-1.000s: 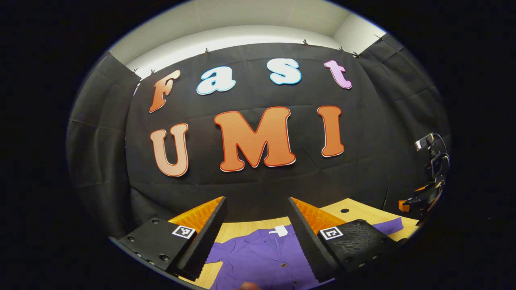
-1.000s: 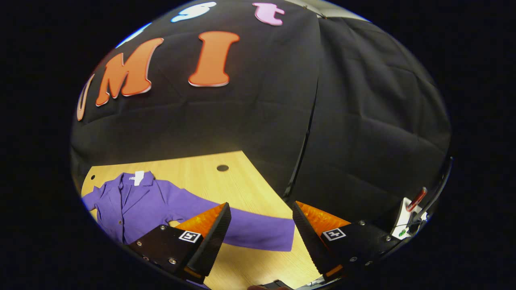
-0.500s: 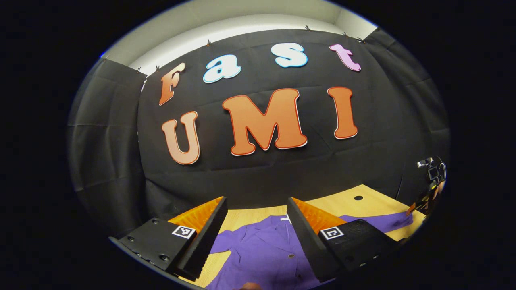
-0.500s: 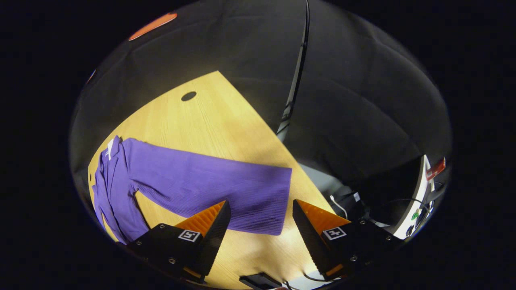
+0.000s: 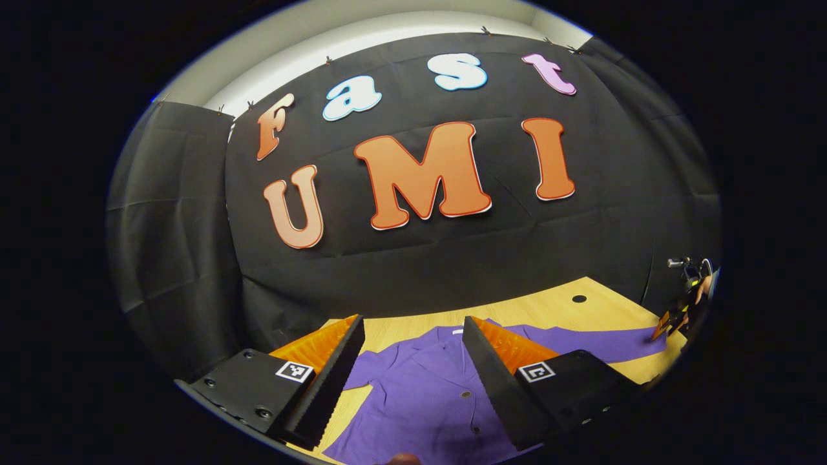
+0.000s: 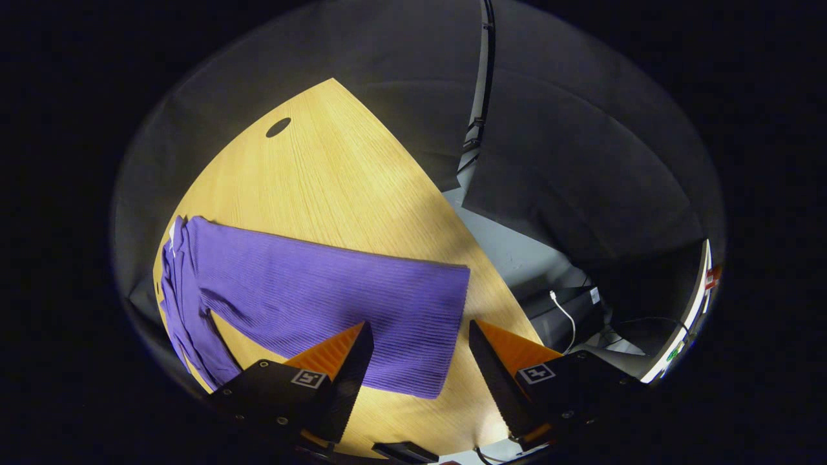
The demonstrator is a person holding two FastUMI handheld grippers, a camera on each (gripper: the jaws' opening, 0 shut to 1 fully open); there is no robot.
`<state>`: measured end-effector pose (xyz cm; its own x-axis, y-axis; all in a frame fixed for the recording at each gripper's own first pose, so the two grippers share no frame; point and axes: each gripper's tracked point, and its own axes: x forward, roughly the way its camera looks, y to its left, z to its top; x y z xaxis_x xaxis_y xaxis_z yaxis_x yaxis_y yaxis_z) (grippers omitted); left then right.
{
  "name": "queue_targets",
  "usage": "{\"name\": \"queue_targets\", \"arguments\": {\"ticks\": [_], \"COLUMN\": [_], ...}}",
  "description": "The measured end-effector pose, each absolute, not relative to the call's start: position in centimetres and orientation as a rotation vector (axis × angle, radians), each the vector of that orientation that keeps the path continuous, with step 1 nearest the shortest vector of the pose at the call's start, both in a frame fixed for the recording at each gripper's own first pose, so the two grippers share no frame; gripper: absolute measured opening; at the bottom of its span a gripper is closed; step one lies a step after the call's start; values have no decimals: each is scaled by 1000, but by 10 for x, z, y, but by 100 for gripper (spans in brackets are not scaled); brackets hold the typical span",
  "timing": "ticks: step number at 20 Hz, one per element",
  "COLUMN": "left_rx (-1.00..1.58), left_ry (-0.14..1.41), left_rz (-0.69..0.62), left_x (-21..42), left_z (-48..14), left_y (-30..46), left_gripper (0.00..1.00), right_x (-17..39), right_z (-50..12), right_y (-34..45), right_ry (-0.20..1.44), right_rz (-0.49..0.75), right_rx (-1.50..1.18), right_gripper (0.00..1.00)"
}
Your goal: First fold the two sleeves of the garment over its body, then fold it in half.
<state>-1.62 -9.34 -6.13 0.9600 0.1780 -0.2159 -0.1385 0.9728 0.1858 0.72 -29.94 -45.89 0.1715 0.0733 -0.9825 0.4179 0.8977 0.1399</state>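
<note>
Since the garment is soft, limp knit, pinch its sleeve cuff, just ahead of the spread right gripper. Left gripper hangs spread too.

The garment is purple cloth with fine ribs running along the sleeve, matt and soft in look; in the left gripper view its body lies smoother, with small dark glossy buttons down the front. The table is light wood with a straight grain, smooth, with a mild sheen where the light falls near its right edge. The booth wall is black cloth, matt, with creases. The fingers of the left gripper look like matt plastic with saw-toothed edges, and the fingers of the right gripper look the same. The floor beyond the table is grey and smooth.
</note>
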Motion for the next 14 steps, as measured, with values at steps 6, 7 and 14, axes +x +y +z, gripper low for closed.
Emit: {"name": "queue_targets", "arguments": {"ticks": [6, 7, 14], "left_rx": [175, 171, 167], "left_ry": [252, 254, 246], "left_rz": [188, 186, 92], "left_x": [-28, -29, -12], "left_z": [-67, -68, -75], "left_y": [-85, -79, -36], "left_gripper": [99, 99, 99], "right_x": [7, 10, 36], "right_z": [-458, -460, -393], "right_y": [-290, -293, -262], "right_ry": [1424, 1415, 1303], "right_rz": [-268, -308, -304], "right_rx": [367, 418, 639], "right_gripper": [46, 28, 3]}}
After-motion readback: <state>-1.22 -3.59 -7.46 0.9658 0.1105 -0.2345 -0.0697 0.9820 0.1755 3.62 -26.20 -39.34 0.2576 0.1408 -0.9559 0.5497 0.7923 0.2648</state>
